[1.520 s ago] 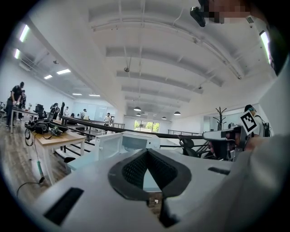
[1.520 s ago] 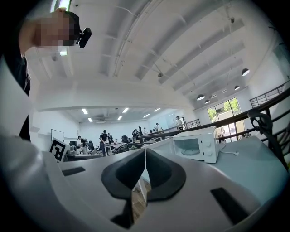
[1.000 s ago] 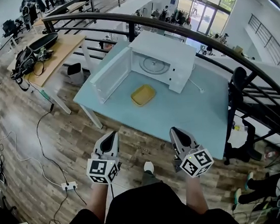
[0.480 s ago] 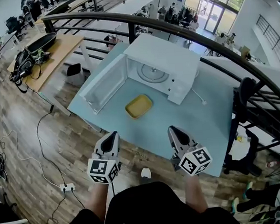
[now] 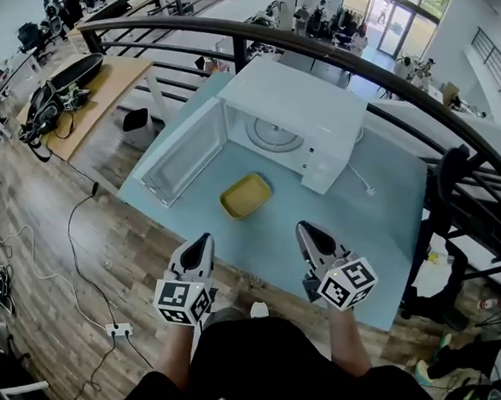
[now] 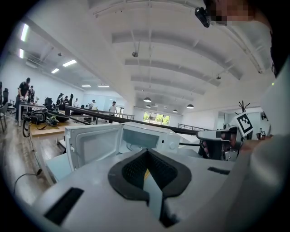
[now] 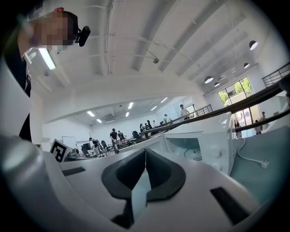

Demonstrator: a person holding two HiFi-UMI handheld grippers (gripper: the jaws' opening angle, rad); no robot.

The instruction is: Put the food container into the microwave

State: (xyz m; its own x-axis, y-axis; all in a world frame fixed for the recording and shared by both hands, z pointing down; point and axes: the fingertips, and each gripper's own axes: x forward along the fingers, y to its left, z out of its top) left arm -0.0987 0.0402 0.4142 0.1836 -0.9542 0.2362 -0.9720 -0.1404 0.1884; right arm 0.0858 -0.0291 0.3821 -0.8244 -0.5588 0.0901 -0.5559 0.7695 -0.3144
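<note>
A shallow yellow food container lies on the light blue table just in front of a white microwave. The microwave's door hangs open to the left, showing the glass turntable inside. My left gripper and right gripper hover side by side near the table's front edge, well short of the container. Both are shut with nothing held. In the left gripper view the microwave sits ahead with its door swung out. The right gripper view shows the microwave to the right.
A dark curved railing runs behind the table. A wooden desk with bags stands at the far left. The microwave's cord and plug lie on the table's right side. Cables and a power strip lie on the wooden floor at left.
The table and microwave have come closer and loom larger in the head view. Both grippers stay shut and level, now nearer the table's front edge.
</note>
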